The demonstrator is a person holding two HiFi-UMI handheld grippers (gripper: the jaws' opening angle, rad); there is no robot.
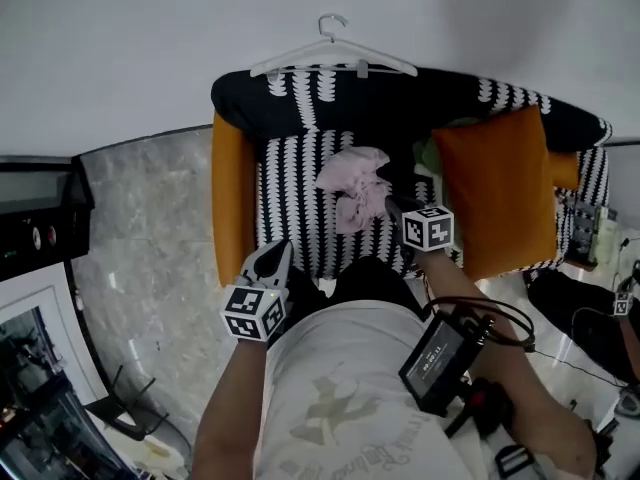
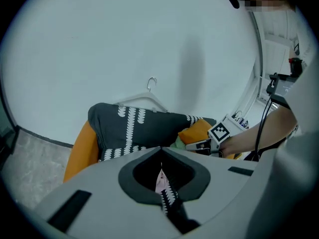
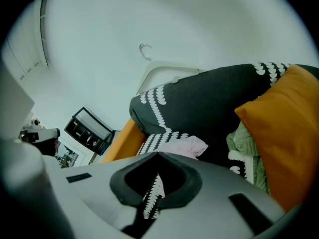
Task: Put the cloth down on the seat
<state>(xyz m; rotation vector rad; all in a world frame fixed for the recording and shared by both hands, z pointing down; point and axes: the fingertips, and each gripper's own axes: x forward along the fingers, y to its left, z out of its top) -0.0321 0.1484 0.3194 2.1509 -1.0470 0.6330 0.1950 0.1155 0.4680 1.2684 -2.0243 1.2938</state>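
both tools are over the chair [image 1: 390, 103] right now. my right tool [image 1: 395, 208] has its jaws together, tip right at the edge of the cloth [image 1: 352, 188]. from that tool's own view the pink stuff sits just past the jaws and all i see through the slit is a sliver of the seat's pattern, so i can't tell if any fabric is actually pinched. my left tool [image 1: 272, 260] is also closed with nothing in it, hanging at the front left corner of the seat [image 1: 300, 218], well apart from the cloth.

the cloth itself is a crumpled pink heap lying on the seat, toward the back, close to the backrest and a bit right of the middle. right of it an orange cushion [image 1: 495, 188] leans against the arm, with something green [image 1: 428, 158] tucked in beside it, between cushion and backrest. a white hanger [image 1: 333, 53] rests on top of the backrest. marble floor [image 1: 140, 248] on the left of the chair.
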